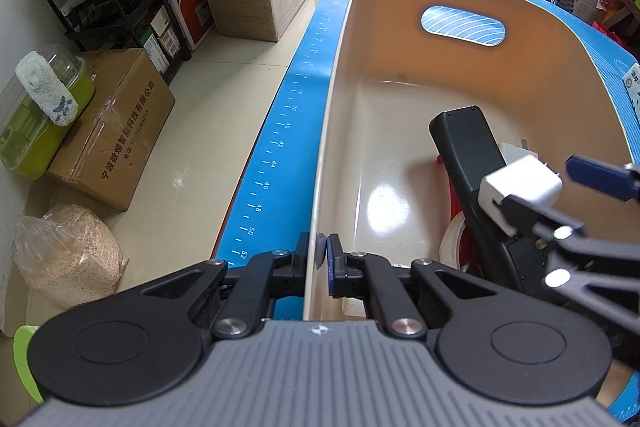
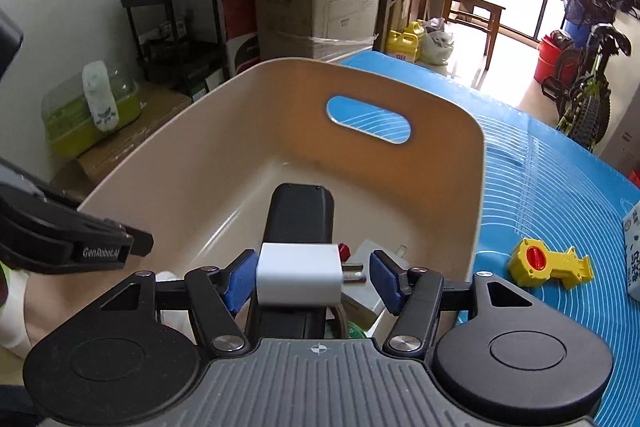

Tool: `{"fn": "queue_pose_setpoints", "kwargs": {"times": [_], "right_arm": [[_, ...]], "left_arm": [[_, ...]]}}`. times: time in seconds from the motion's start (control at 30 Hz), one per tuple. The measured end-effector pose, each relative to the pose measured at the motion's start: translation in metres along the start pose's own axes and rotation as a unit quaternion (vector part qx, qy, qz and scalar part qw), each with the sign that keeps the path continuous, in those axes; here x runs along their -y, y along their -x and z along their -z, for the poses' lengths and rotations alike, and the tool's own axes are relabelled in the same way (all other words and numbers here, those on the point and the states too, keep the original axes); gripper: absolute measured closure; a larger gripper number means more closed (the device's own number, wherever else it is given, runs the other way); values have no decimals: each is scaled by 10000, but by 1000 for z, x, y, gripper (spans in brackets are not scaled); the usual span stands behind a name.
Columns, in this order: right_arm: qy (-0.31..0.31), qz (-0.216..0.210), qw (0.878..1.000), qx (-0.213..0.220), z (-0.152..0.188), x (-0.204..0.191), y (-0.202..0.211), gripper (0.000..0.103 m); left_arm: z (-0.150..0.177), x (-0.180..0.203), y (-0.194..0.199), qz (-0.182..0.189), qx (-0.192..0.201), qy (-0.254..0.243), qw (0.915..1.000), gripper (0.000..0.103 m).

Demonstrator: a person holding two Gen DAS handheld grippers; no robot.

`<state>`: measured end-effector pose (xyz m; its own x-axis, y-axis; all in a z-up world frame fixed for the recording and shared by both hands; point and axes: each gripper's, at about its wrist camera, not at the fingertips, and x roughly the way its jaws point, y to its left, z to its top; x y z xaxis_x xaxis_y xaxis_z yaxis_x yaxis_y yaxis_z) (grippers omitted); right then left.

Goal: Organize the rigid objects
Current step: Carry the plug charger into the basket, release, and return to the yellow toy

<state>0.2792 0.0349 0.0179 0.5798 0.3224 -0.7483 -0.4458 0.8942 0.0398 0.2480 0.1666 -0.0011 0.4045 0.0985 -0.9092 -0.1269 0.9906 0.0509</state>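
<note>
Beige plastic tub with an oval handle cutout (image 2: pixel 280 163) on a blue measuring mat (image 2: pixel 540 163).

Left gripper (image 1: pixel 321 251): clamped on the tub's thin left rim, blue pads pressed to either side of the wall, almost fully closed.

Right gripper (image 2: pixel 312 273): held over the tub's near end, jaws spread wide. Small white cube-shaped wall charger (image 2: pixel 298 273) between the blue fingers (image 2: pixel 240 281), body against the left pad, clear gap before the right pad. Two metal prongs pointing toward 3 o'clock in the right wrist view, so long axis across the jaws, from 9 to 3. Not pinched from both sides; whether resting on the things below or hanging against the one pad, cannot tell. In the left wrist view, same charger (image 1: pixel 520 187) at 3 o'clock, above the tub's interior.

Directly beneath the charger: long black rectangular remote-like device (image 2: pixel 302 211), leaning inside the tub, long axis from 6 to 12 o'clock, far end toward the handle cutout. Beside it at 3 o'clock, a second white block (image 2: pixel 372 255) with a small red piece (image 2: pixel 344 249) at its edge; details hidden.

Outside the tub, at 3 o'clock on the mat: yellow plastic toy part with a red centre (image 2: pixel 550 263), lying flat, long axis roughly 9 to 3, well apart from the tub wall.
</note>
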Motion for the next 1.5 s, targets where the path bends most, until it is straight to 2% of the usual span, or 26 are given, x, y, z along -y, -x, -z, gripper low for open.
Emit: {"fn": "queue_pose_setpoints", "kwargs": {"times": [0.17,0.3,0.5,0.7,0.93,1.1,1.5], "right_arm": [[-454,78,9980,426,-10,28,24,30],[-853,349,9935,670,-14,54,36,29],[-1541,908,9809,768,-8,100,34,29],[-1979,1424,9681,577,9,137,6,29],[-1977,1647,9658,324,34,159,-37,29],[-2173,1822,9588,189,39,170,-58,29],[-2101,1992,9571,44,32,164,-90,29]], "left_arm": [[0,0,0,-1,1,-2,10000,94],[0,0,0,3,-2,-3,10000,94],[1,1,-1,-2,-7,-12,10000,94],[1,2,-1,-4,-7,-17,10000,94],[1,2,-1,-4,-7,-17,10000,94],[1,1,-1,14,-18,5,10000,94],[2,-1,-1,-7,-18,-43,10000,94]]}}
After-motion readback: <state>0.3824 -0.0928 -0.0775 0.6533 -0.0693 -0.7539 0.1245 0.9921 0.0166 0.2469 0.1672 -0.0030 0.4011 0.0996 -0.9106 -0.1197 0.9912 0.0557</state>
